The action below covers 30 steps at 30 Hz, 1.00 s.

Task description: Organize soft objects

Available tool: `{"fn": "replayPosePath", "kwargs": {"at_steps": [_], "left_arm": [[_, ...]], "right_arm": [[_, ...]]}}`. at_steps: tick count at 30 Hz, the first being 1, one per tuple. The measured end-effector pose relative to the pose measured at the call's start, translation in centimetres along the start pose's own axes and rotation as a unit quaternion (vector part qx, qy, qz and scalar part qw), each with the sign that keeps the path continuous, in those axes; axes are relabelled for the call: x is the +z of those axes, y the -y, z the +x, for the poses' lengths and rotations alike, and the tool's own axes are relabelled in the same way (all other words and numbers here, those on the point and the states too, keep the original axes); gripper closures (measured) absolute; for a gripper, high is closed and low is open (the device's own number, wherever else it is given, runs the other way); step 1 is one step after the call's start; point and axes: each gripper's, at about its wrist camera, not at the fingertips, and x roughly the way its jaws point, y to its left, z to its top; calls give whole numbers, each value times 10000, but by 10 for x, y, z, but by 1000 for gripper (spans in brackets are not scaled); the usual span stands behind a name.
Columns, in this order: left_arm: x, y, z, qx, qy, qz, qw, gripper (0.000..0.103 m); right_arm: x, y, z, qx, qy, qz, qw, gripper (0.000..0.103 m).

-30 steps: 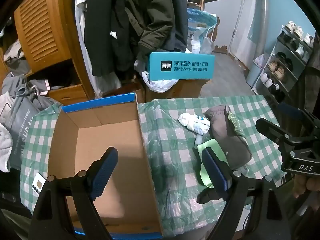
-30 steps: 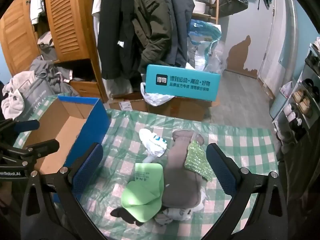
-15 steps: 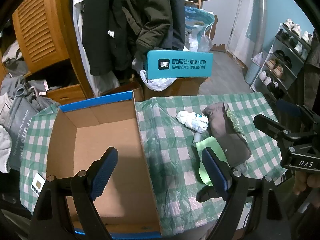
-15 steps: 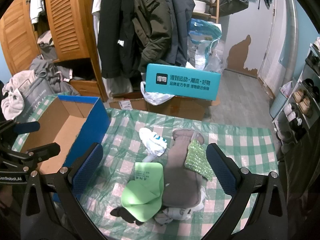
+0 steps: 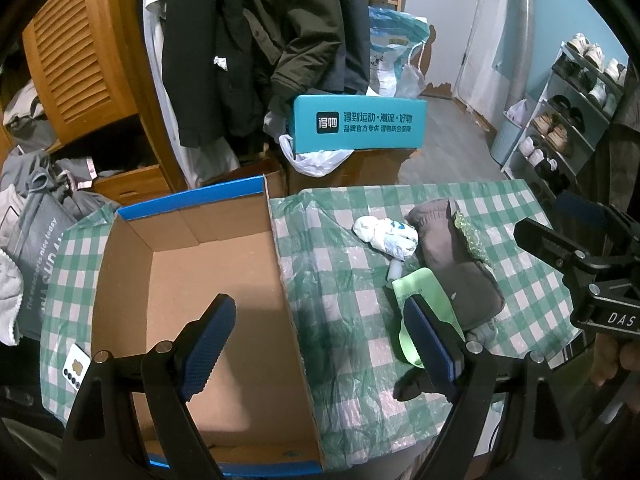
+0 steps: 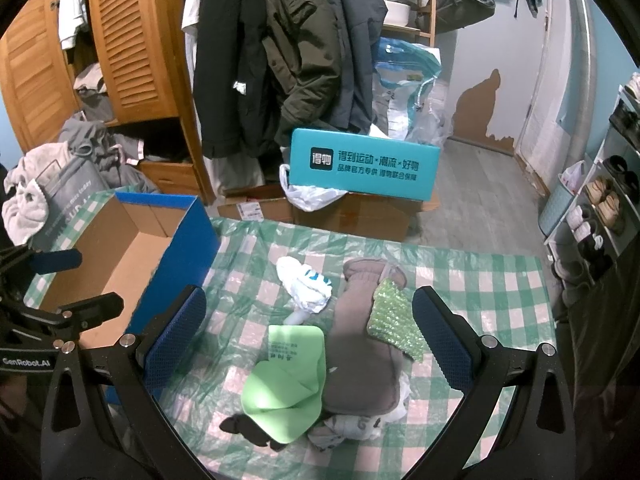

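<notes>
— Tablecloth [image 5: 352, 320], green-checked, fills our left wrist view; what is our left gripper [image 5: 320, 340] doing?
— Spread, holding nothing, above the cardboard box [image 5: 192, 280] at the table's left end.
— And our right wrist view?
— Our right gripper [image 6: 308, 336] hangs spread over the soft pile [image 6: 360, 344] mid-table; coats [image 6: 288, 48] and a teal box [image 6: 364, 164] stand behind.

Background of the room. Dark coats [image 6: 304, 52] hang beside a louvred wooden wardrobe [image 6: 128, 40]. A teal printed box [image 6: 362, 164] rests on brown cartons [image 6: 360, 212], with a white plastic bag [image 6: 308, 196] just beneath it. A shoe rack [image 5: 568, 120] stands at right. Grey clothing [image 6: 80, 148] is heaped at left.
</notes>
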Motion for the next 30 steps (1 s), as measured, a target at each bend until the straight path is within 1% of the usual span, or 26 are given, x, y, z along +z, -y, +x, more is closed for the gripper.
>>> {"fn": "replayPosePath", "kwargs": {"at_steps": [30], "left_arm": [[-2, 3, 0, -2, -35, 3, 10000, 16]], "right_arm": [[1, 2, -1, -4, 0, 3, 10000, 2]]}}
